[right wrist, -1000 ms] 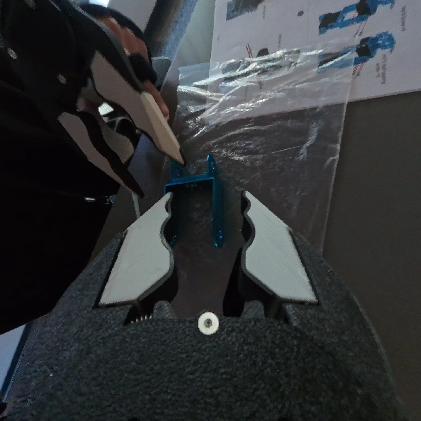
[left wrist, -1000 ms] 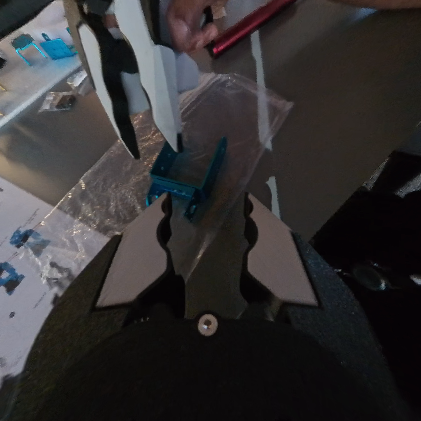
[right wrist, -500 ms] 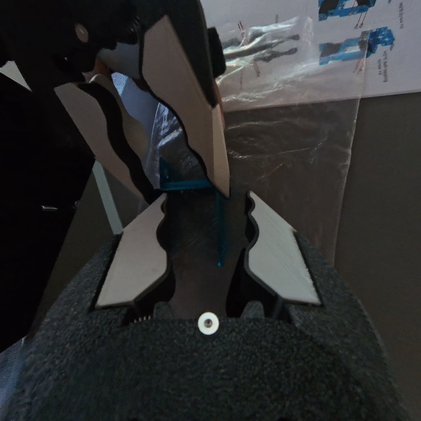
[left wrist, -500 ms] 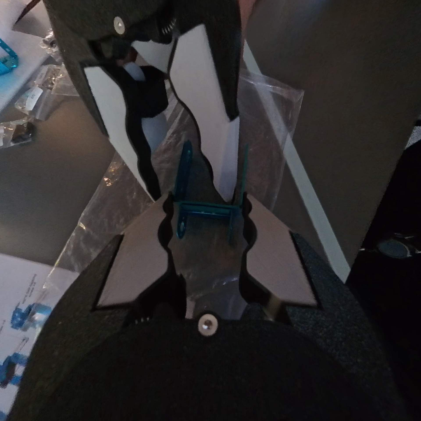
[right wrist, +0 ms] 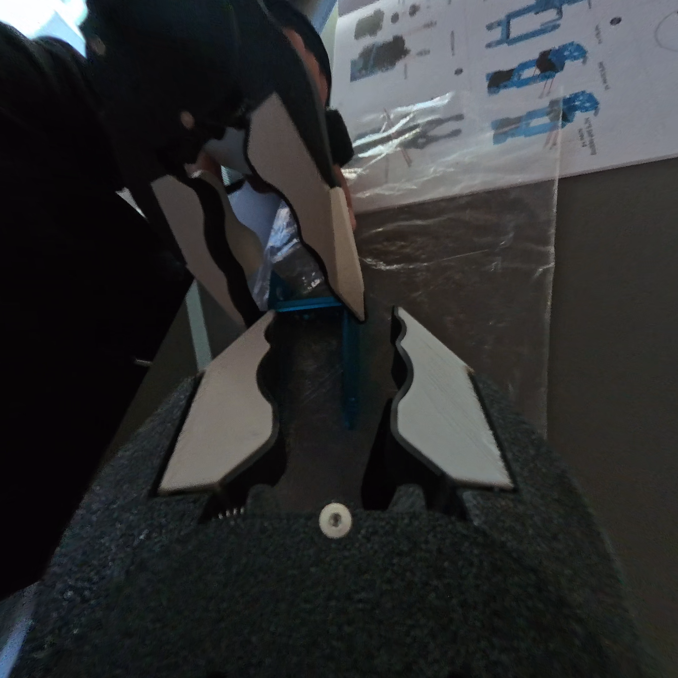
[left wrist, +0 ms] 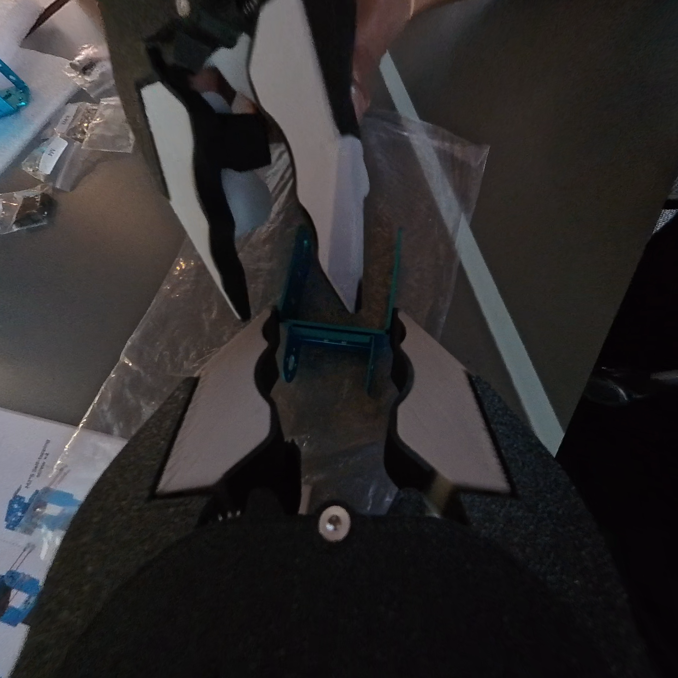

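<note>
A blue H-shaped metal bracket point(left wrist: 330, 332) lies on a clear plastic bag point(left wrist: 422, 183) on the dark table. My left gripper point(left wrist: 335, 315) is open, and its fingertips straddle the bracket's crossbar close to both side plates. My right gripper point(left wrist: 297, 304) reaches in from the opposite side, with one finger point(left wrist: 330, 220) down between the bracket's far arms. In the right wrist view my right gripper point(right wrist: 334, 312) is open, with one bracket arm point(right wrist: 350, 367) between its fingers. There the left gripper's finger point(right wrist: 341, 257) touches the bracket by the crossbar point(right wrist: 304, 304).
A white instruction sheet point(right wrist: 513, 73) with blue drawings lies under the bag's far end point(right wrist: 458, 257) and shows in the left view point(left wrist: 36, 495). Small bags of parts point(left wrist: 73, 128) and a blue part point(left wrist: 11, 95) lie at the upper left. The table's pale edge point(left wrist: 477, 293) runs on the right. The tips of both grippers are at nearly the same place.
Both grippers have moved in toward each other and now meet tip to tip over the bracket. The bracket now sits square between the left fingertips. Neither gripper's opening has changed.
</note>
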The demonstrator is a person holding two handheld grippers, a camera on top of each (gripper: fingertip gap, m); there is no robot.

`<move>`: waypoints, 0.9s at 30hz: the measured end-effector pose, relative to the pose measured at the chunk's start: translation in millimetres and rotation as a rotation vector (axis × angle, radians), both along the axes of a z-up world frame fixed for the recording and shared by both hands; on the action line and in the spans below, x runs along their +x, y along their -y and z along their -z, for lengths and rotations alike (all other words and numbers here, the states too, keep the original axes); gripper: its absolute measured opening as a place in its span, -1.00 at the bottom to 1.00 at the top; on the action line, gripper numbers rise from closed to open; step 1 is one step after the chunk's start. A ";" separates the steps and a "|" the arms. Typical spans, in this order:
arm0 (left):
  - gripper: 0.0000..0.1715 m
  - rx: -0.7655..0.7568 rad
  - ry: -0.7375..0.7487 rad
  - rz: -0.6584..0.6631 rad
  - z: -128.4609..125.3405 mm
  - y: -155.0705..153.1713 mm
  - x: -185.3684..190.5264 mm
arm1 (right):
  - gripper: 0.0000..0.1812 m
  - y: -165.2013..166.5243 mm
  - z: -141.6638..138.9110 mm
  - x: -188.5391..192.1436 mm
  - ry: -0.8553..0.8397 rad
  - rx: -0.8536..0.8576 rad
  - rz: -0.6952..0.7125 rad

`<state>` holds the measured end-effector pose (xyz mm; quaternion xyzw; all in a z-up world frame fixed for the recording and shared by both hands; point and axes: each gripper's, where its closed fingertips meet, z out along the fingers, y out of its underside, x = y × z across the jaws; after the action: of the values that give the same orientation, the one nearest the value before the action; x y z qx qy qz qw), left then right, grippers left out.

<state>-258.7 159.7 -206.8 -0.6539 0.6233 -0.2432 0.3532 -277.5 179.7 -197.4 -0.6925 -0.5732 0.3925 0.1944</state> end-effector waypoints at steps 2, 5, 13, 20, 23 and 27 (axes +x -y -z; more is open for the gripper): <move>-0.29 0.001 0.001 -0.001 0.0 0.1 0.0 | -0.31 2.8 9.5 -2.4 0.044 0.066 -0.009; -0.30 -0.002 0.002 -0.003 -0.1 0.1 -0.4 | -0.28 0.5 8.7 -2.8 0.039 0.111 0.000; -0.30 0.000 0.003 -0.005 -0.1 0.1 -0.4 | -0.38 -4.8 4.7 -0.9 0.007 0.121 0.026; -0.30 -0.003 0.003 -0.005 -0.1 0.3 -0.4 | -0.41 -7.2 -1.3 -0.9 -0.034 0.143 0.046; -0.29 -0.005 0.003 -0.005 -0.1 0.3 -0.3 | -0.38 -3.4 2.0 -1.0 -0.018 0.142 0.021; -0.29 -0.005 0.003 -0.005 -0.1 0.4 -0.3 | -0.34 -5.1 6.3 -1.5 0.010 0.200 0.029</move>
<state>-259.0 159.2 -206.7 -0.6560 0.6205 -0.2447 0.3533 -279.0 184.8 -203.6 -0.6799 -0.6003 0.3270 0.2653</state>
